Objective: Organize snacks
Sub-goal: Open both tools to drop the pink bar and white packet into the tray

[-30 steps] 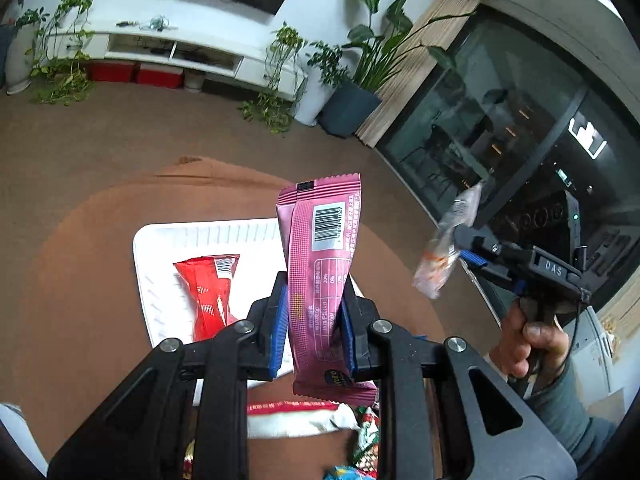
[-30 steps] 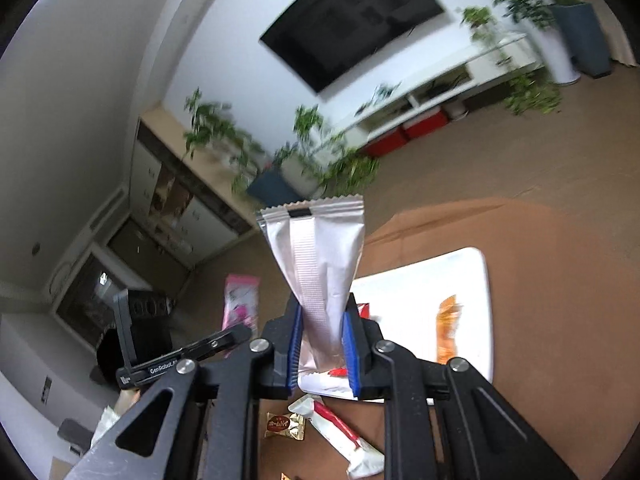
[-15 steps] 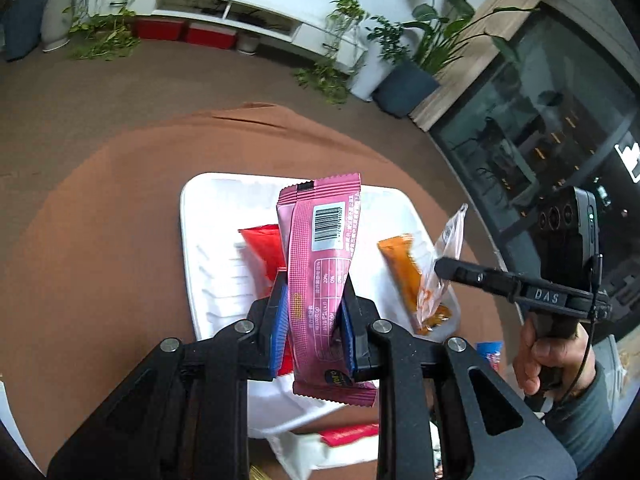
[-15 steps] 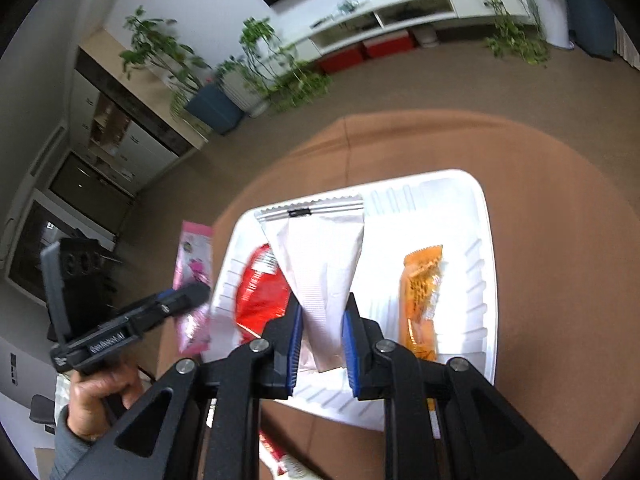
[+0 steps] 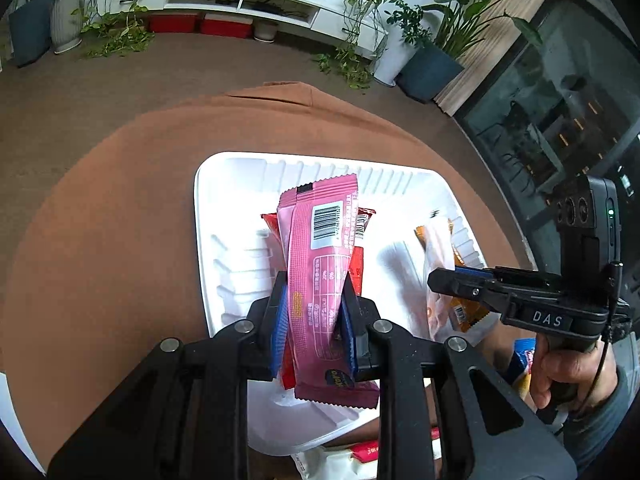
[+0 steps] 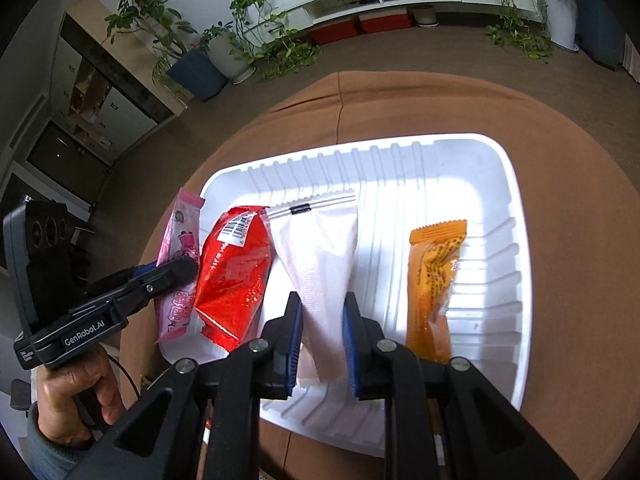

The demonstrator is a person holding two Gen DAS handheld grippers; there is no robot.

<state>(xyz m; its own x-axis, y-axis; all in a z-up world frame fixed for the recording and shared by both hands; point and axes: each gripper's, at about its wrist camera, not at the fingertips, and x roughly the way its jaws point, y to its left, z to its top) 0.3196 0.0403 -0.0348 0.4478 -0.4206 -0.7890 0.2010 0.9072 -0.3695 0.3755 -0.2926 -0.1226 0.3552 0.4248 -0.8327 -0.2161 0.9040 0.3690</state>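
Both grippers now lower over white tray (image 6: 516, 208) (was farther off). Left gripper (image 5: 313, 316) pinches pink bar (image 5: 320, 240), right gripper (image 6: 320, 340) pinches pale packet (image 6: 320, 248); long axes point away from fingers, tray floor directly beneath.

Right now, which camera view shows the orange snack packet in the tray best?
The right wrist view: the orange snack packet lies whole and unobstructed in the white tray. In the left wrist view it is mostly hidden behind the translucent packet that the right gripper holds.
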